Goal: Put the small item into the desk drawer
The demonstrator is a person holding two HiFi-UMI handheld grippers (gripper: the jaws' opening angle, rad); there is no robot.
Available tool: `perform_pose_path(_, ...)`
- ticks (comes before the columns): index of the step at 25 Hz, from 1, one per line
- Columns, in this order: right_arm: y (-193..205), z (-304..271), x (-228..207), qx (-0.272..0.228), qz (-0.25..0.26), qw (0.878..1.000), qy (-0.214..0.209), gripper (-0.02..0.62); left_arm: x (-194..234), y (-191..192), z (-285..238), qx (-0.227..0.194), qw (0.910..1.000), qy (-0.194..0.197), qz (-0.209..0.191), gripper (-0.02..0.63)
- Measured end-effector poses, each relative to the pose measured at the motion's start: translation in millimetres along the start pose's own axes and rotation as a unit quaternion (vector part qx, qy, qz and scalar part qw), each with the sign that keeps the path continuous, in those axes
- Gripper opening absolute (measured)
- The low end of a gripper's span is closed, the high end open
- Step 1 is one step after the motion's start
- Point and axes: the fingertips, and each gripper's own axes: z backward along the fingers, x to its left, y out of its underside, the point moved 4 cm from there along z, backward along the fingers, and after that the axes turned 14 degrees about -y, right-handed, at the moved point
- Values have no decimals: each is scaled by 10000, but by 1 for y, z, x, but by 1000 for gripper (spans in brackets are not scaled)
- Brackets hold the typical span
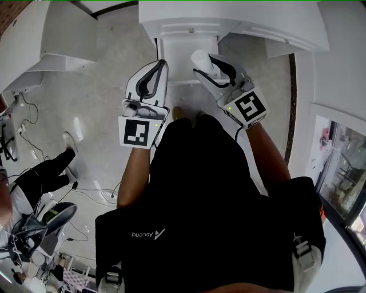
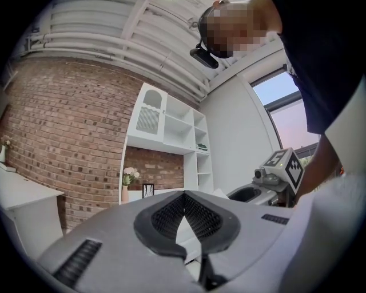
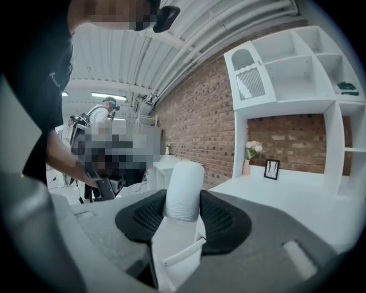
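Observation:
The small item (image 3: 184,189) is a white, rounded cylinder standing upright between the black pads of my right gripper (image 3: 183,197), which is shut on it. In the head view the right gripper (image 1: 209,62) holds the item (image 1: 201,59) in the air in front of the white desk (image 1: 229,17), over its white drawer part (image 1: 189,46). My left gripper (image 1: 162,64) hovers beside it on the left, tips together. In the left gripper view the left gripper (image 2: 183,197) has its pads meeting at the tip with nothing between them.
A white shelf unit (image 3: 297,74) stands against a brick wall (image 2: 68,131), with a flower vase (image 3: 247,157) and a picture frame (image 3: 271,169) on the white desk top. Cables (image 1: 34,149) lie on the floor at left, near another person (image 1: 46,169). A white table (image 1: 51,40) is at the upper left.

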Motion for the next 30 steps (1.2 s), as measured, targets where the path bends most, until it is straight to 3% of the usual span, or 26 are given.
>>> perform_pose_path(6, 30, -46, -37, 461, -82, 9987, -197, 182, 25, 37, -27, 222, 9992, -314, 131, -2)
perform_pose_path(15, 128, -110, -97, 1524, -418, 9868, -342, 181, 58, 112, -62, 603, 9961, -620, 161, -2)
perform_pose_path(21, 191, -147, -124, 2054, -534, 9765, -368, 182, 71, 171, -82, 844, 9945, -610, 124, -2)
perform_pose_path(30, 283, -201, -153, 2815, -678, 9560, -464, 181, 83, 251, -113, 1306, 9910, -279, -72, -2)
